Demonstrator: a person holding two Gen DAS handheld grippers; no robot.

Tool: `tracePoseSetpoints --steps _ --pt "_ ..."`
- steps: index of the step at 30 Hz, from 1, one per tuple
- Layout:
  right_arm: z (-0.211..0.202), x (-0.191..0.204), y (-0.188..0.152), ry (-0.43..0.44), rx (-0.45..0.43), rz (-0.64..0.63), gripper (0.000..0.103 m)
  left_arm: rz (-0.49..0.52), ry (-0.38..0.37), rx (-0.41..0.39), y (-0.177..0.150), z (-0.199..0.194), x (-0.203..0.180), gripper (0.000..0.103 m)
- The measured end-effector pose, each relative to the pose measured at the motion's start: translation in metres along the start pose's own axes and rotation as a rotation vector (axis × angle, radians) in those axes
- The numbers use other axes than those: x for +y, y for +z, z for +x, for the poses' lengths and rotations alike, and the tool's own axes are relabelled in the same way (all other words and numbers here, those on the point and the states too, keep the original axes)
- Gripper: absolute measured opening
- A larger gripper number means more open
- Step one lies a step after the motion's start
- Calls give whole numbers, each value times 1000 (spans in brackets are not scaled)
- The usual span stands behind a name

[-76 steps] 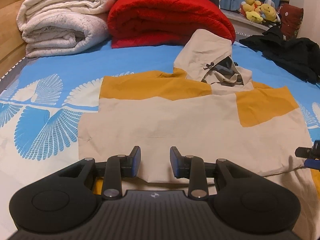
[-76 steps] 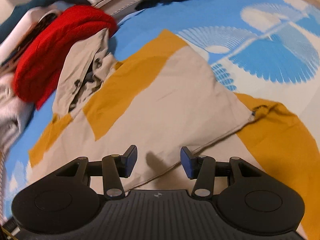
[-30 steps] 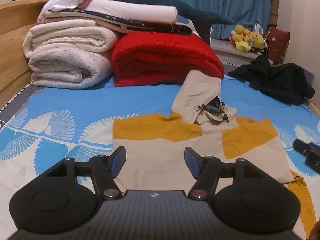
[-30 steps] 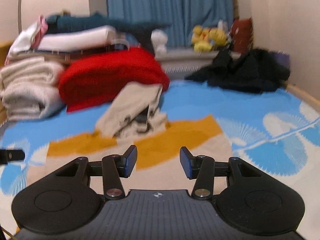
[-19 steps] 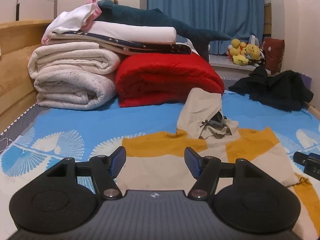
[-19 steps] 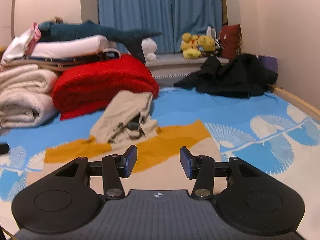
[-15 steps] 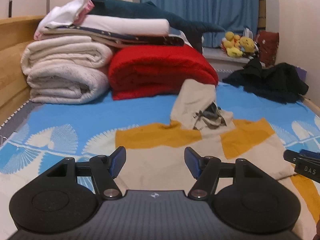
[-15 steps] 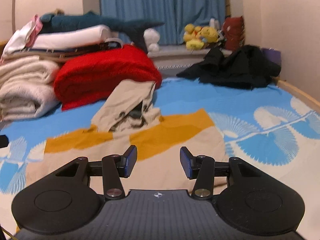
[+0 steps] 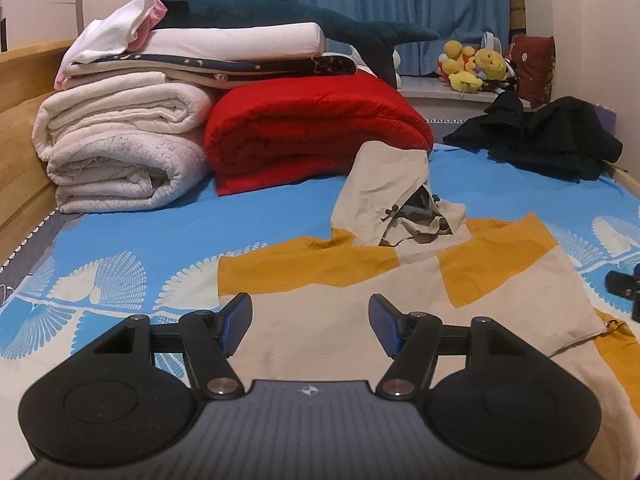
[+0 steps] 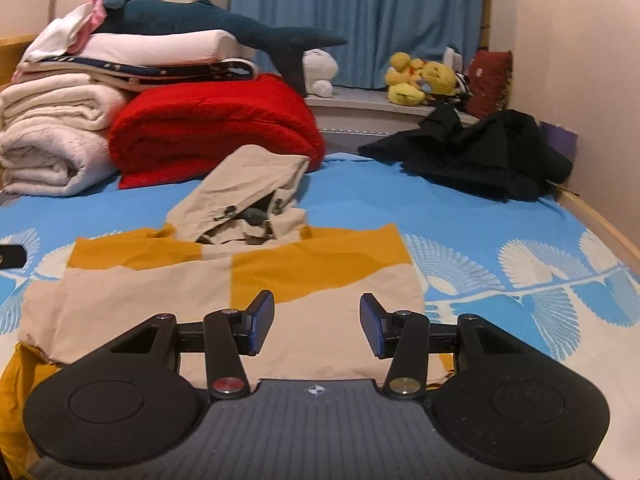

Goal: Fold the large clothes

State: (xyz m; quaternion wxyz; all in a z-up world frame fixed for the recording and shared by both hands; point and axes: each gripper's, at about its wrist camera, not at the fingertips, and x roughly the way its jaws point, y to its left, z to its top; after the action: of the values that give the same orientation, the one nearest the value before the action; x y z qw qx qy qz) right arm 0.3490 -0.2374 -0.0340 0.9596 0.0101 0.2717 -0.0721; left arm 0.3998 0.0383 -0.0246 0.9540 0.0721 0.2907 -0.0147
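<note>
**Hooded jacket laid flat on bed, both tongs empty above near hem**

Hooded jacket (image 9: 360,320), beige with mustard panels, lies spread on the blue patterned bed sheet (image 9: 132,232), hood (image 9: 384,188) pointing toward the far stack of bedding. In the left wrist view, scanning left to right: folded white blankets (image 9: 120,152), red blanket (image 9: 316,132), the hood, then a black garment heap (image 9: 548,140) well apart at the far right.

Step in hand, as judged: body looks partly folded, with a mustard sleeve (image 9: 616,356) lying out at the right edge. No fold is under way; both tools are poised over the near half of the garment between grasps.

Next move, as judged: bring each tool down to a near corner or edge of the hem, pinch one cloth layer cleanly, then lift and carry it toward the hood. Thin fabric may slip or bunch if caught unevenly.

Left tongs (image 9: 310,322): jaws wide apart, nothing between them, clear of the cloth.

Right tongs (image 10: 317,326): jaws parted somewhat less, also empty, touching nothing.
</note>
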Motion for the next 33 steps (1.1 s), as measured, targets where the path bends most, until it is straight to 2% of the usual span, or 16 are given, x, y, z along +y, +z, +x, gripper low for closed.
tracePoseSetpoints --steps 6,9,20,22,25,27,29,31,32,33 --pt "-3 -18 -1 -10 -1 23 49 -19 -2 4 2 7 -6 69" --pt "-4 -26 -1 -17 -5 23 45 -17 -2 5 2 9 -12 68" --pt "-9 -46 2 4 4 63 43 26 -11 11 -6 23 -35 66" --pt "-7 -47 5 24 31 48 43 49 -15 16 -11 27 -38 63" --pt "0 -44 4 36 80 -18 43 87 -10 10 -19 33 -42 49" --pt "2 -45 2 24 80 -50 43 97 -6 5 -23 37 -42 35" --pt "5 -49 2 9 93 -32 43 87 -10 5 -23 39 -40 25" --pt "7 -57 3 20 101 21 34 64 -21 0 -21 37 -37 23" --pt "8 -62 4 23 105 45 26 46 -30 -2 -19 36 -36 23" --pt "8 -65 5 25 108 65 23 34 -42 -7 -15 33 -35 23"
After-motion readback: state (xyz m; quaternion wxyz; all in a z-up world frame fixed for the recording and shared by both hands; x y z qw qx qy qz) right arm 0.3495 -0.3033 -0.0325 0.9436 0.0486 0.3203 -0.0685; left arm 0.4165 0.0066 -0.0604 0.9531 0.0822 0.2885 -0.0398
